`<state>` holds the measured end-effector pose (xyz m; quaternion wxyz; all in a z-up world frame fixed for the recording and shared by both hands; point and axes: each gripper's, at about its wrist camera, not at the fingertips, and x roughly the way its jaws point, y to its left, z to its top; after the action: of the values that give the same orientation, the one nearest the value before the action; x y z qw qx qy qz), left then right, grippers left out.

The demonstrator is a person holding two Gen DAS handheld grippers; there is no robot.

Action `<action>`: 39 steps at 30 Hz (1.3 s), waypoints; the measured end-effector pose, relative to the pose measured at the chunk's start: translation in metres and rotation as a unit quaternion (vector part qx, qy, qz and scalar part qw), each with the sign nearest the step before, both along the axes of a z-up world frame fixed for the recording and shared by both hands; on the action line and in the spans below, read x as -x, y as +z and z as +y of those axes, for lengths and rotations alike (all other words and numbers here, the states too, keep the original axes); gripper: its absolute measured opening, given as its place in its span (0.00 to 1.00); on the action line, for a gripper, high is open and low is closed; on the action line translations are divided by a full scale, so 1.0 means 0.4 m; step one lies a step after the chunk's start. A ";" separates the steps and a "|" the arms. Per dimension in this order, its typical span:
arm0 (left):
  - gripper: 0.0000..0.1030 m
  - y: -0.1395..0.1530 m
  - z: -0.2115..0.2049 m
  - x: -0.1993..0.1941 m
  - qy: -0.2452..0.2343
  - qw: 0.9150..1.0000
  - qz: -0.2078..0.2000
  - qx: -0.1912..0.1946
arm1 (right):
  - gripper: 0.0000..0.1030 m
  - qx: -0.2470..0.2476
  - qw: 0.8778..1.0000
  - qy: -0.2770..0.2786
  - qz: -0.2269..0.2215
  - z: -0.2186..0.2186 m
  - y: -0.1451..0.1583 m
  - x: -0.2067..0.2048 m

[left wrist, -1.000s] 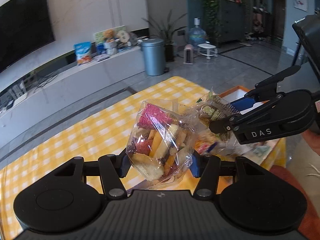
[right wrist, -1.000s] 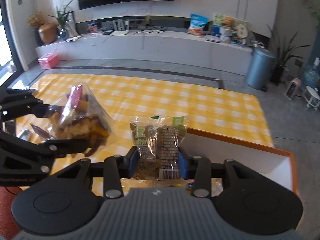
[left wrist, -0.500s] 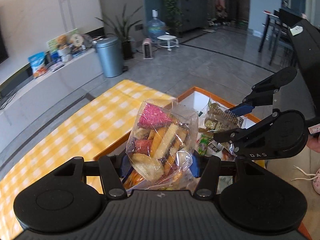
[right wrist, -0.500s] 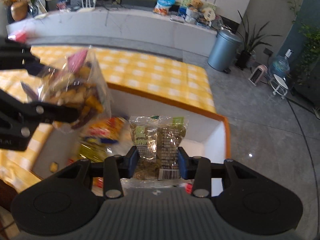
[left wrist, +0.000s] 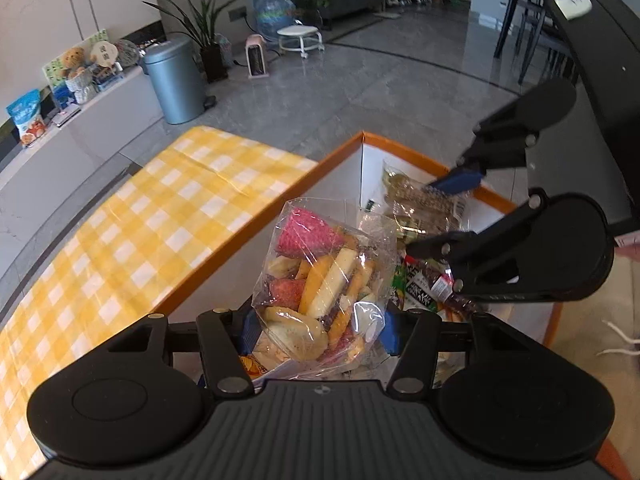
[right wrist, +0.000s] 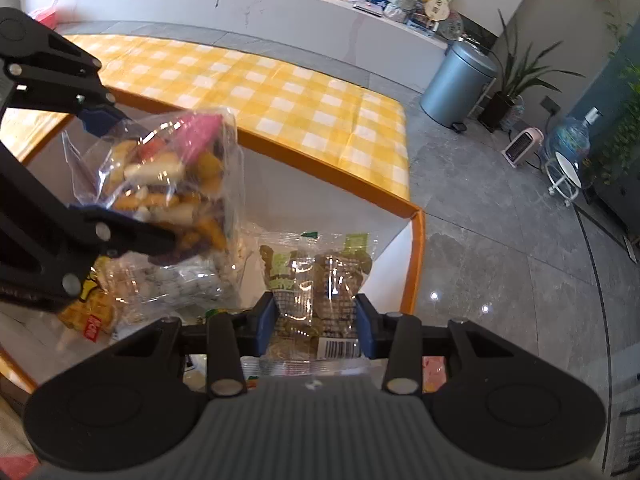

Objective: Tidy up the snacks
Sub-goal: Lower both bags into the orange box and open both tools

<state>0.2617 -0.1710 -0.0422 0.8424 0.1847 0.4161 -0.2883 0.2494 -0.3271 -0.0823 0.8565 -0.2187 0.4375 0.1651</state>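
A grey tiled floor [left wrist: 400, 80] and a long white ledge along the wall lie behind a desk [left wrist: 140, 232] covered in yellow-and-white check cloth. Against the desk's edge sits an orange-rimmed white box [left wrist: 362, 136] with snack packets loose on its bottom.

The left gripper [left wrist: 316, 330] hangs over the box, its blue pads pressed on the lower part of a clear bag of mixed fruit chips [left wrist: 320, 280]; the bag stands up ahead of the gripper, its pink piece at the top. Below and just right of this gripper, a red-and-green packet [left wrist: 424, 288] lies in the box.

Further right, the right gripper [right wrist: 316, 320] is closed on the bottom of a clear packet with green labels [right wrist: 316, 276], brown pieces inside and a barcode at its lower edge. This packet too is held above the box, near the orange corner ahead of the gripper. To the left of it a yellow packet [right wrist: 92, 312] lies under the left gripper's bag. Beyond it, a grey bin [right wrist: 456, 84] stands on the floor.
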 end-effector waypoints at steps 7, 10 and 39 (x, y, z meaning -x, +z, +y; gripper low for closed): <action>0.62 -0.037 -0.017 -0.019 -0.012 1.000 0.009 -0.013 | 0.40 0.030 0.999 0.033 0.005 0.007 -0.043 -0.033; 0.62 -0.042 -0.019 -0.019 -0.012 1.000 0.013 -0.013 | 0.40 0.032 0.999 0.034 0.011 0.011 -0.057 -0.052; 0.76 -0.008 -0.013 -0.006 -0.020 0.999 -0.011 0.046 | 0.56 0.059 0.998 0.029 0.011 0.021 -0.042 -0.024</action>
<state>0.2640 -0.1763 -0.0454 0.8488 0.1571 0.3890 -0.3218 0.2592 -0.3187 -0.0993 0.8319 -0.2796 0.4496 0.1662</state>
